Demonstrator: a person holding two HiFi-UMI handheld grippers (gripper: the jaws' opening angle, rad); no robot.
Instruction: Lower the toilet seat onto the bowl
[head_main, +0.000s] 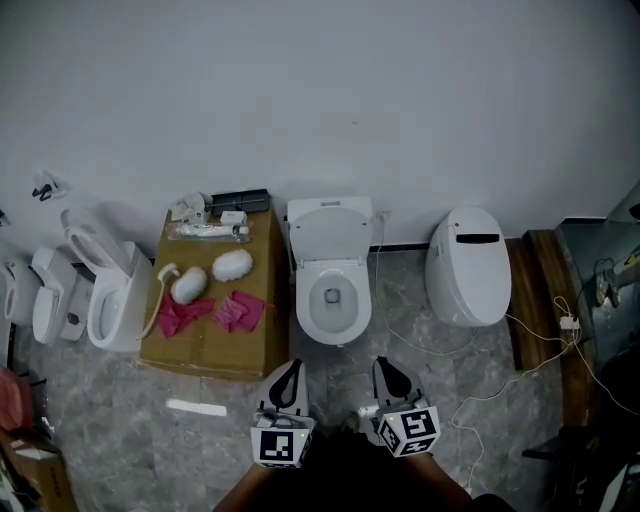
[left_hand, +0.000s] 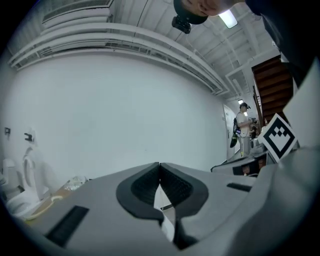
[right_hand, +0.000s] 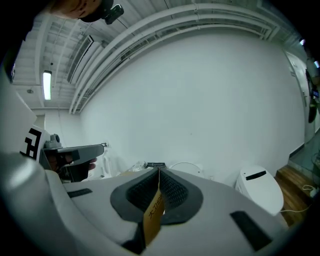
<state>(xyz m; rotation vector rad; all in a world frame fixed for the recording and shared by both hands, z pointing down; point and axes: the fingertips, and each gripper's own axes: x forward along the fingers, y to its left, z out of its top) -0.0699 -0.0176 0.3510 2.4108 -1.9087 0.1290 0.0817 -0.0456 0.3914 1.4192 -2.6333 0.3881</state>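
Observation:
A white toilet (head_main: 334, 300) stands against the wall in the head view. Its bowl is uncovered, and the seat and lid (head_main: 330, 228) stand raised at the back. Both grippers hover low over the floor in front of it, well short of the bowl and touching nothing. My left gripper (head_main: 290, 366) is shut, its pads meeting (left_hand: 159, 165). My right gripper (head_main: 386, 364) is shut too (right_hand: 159, 171), and a tan printed strip (right_hand: 153, 215) shows in the seam between its pads. The raised lid (right_hand: 186, 168) peeks above the right jaws.
A closed white toilet (head_main: 468, 265) stands to the right, with cables (head_main: 470, 400) across the floor and a wooden platform (head_main: 535, 290) beyond. On the left, a cardboard box (head_main: 215, 330) carries pink gloves (head_main: 215, 312). More toilets (head_main: 100, 290) stand further left. A person (left_hand: 244, 127) stands far off.

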